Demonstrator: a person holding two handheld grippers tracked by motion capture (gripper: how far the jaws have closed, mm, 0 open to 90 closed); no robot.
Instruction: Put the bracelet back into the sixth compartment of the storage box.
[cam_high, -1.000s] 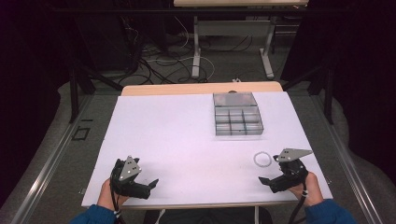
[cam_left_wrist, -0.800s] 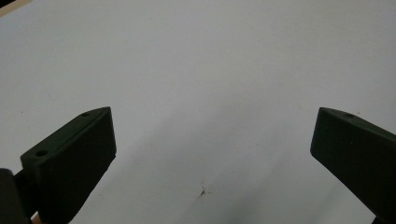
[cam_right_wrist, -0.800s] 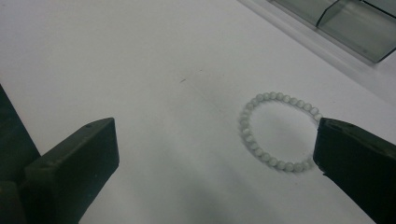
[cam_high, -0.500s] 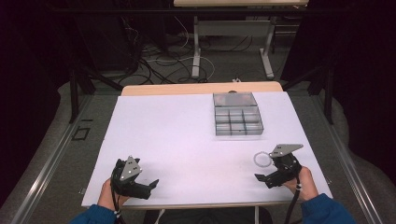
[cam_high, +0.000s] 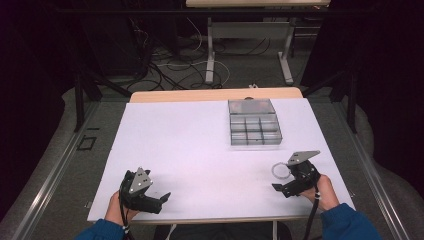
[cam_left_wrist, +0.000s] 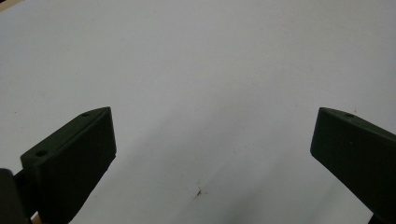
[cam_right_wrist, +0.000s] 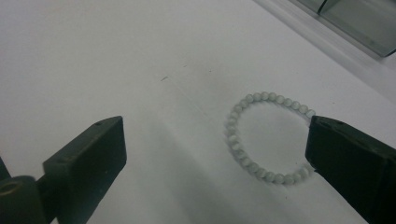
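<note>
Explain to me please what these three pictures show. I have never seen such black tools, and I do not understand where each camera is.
A person sits at a white table and holds a two-jaw tool in each hand: the left gripper and the right gripper. One camera looks down from above. The other two ride on the grippers and look along their black jaws. On the table lie a clear compartment box and a white bead bracelet. The right gripper, its jaws just beginning to close, stands around the bracelet, one jaw at its edge. Nothing is held yet; the left gripper is open.

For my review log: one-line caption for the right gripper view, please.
Right gripper, jaws open, poised over a white bead bracelet lying flat on the white table.
</note>
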